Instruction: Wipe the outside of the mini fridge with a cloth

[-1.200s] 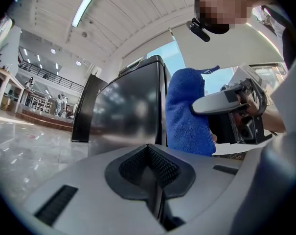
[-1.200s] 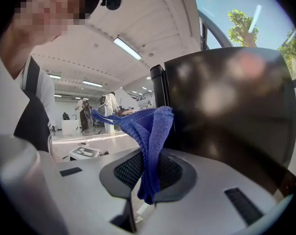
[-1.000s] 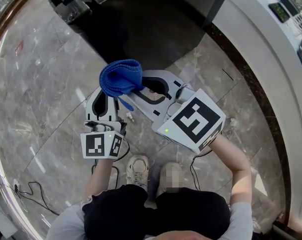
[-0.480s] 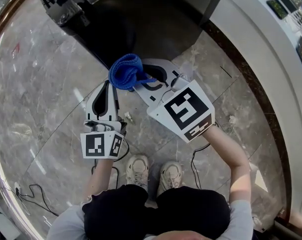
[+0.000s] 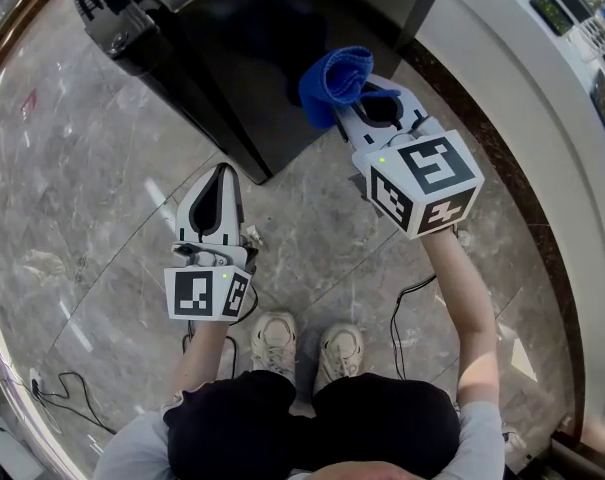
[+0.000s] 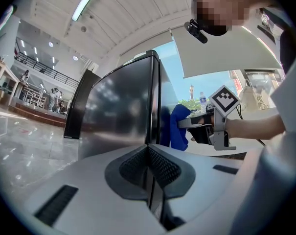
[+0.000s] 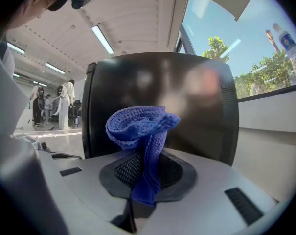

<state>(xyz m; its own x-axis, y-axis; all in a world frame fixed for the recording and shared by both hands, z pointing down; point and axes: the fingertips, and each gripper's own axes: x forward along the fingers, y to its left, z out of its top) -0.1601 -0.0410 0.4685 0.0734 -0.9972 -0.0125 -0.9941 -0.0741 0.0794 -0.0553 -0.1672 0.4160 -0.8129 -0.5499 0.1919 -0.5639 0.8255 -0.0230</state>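
Observation:
The black mini fridge [image 5: 252, 58] stands on the marble floor at the top of the head view. My right gripper [image 5: 360, 106] is shut on a bunched blue cloth [image 5: 334, 80], which sits against the fridge's right side near its front edge. In the right gripper view the blue cloth [image 7: 143, 131] rises from the shut jaws just in front of the dark fridge [image 7: 162, 97]. My left gripper [image 5: 218, 190] is shut on nothing, pointing at the fridge's front corner from a short way off. The left gripper view has the fridge [image 6: 123, 106] ahead and the cloth [image 6: 179, 126] beyond it.
A white counter [image 5: 522, 78] runs along the right, close to the fridge. Black cables [image 5: 62, 388] lie on the marble floor [image 5: 72, 168] at lower left. The person's shoes [image 5: 312, 348] stand just behind the grippers. More cables hang at the fridge's back [image 5: 102, 8].
My right gripper has carried the blue cloth up and to the right, from in front of the fridge to its right side. The left gripper has stayed put.

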